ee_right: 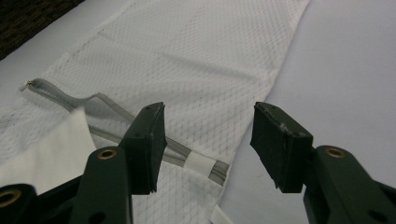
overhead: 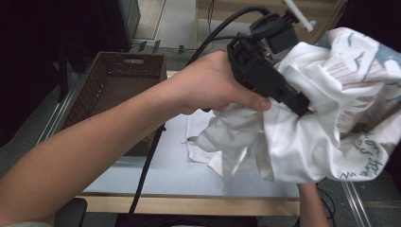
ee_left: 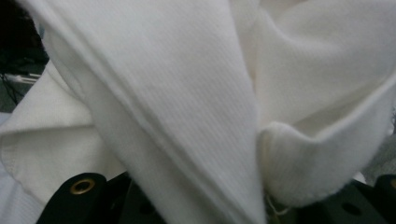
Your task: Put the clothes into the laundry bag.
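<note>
A crumpled white garment (overhead: 331,109) with blue and grey print hangs in the air over the right of the table. My left gripper (overhead: 302,105) is shut on a fold of it, jaws buried in the cloth. In the left gripper view the white ribbed fabric (ee_left: 187,93) drapes over and between the black jaws. A white mesh bag (overhead: 196,137) lies flat on the table under the garment. In the right gripper view my right gripper (ee_right: 208,140) stands open just above the mesh bag (ee_right: 187,70), near its grey zipper (ee_right: 116,112), with nothing between the pads.
A brown wicker basket (overhead: 118,90) stands at the table's back left. The pale table top (overhead: 179,175) has bare room along its front. The left gripper's black cable (overhead: 146,175) drops over the front edge. A forearm (overhead: 309,205) rises under the garment.
</note>
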{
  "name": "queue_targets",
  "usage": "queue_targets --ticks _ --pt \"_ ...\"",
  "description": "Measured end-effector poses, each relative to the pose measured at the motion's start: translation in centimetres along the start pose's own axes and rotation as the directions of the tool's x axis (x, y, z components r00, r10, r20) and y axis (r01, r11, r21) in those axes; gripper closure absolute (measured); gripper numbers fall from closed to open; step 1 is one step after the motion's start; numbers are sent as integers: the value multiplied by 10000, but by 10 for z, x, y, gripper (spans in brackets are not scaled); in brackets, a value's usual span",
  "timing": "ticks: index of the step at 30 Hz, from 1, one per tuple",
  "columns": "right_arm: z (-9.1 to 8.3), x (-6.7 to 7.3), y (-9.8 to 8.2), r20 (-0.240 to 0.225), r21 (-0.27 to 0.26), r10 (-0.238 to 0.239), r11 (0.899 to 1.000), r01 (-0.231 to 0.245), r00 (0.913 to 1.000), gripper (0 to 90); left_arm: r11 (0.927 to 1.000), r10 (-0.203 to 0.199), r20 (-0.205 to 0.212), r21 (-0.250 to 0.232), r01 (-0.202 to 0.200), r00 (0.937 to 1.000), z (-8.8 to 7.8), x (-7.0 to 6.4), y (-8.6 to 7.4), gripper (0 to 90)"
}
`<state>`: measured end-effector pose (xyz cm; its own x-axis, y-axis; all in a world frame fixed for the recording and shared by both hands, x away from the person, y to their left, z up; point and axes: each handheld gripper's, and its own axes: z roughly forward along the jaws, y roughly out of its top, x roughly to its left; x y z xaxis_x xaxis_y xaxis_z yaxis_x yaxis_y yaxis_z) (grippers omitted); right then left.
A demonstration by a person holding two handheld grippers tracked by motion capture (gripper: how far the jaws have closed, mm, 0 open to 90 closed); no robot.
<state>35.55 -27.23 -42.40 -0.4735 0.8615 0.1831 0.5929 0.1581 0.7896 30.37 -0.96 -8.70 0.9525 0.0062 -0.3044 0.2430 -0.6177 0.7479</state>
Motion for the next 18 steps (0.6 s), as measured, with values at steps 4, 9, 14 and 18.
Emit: queue_targets --ticks 4,9,14,18 --pt "0 -3 -1 58 12 48 10000 -48 10000 470 9995 -326 -13 1 326 9995 -5 8 -20 680" --pt "2 0 -1 23 93 -31 10000 31 10000 478 9980 -602 -507 156 610 9969 -15 17 -50 678" --pt "5 4 0 -54 129 -131 9998 131 9999 482 9916 -1255 -1186 169 1284 9850 -27 35 -83 678" --pt "6 7 0 -198 80 -171 9998 173 9997 485 9849 -1708 -1515 20 1731 9736 -38 48 -105 678"
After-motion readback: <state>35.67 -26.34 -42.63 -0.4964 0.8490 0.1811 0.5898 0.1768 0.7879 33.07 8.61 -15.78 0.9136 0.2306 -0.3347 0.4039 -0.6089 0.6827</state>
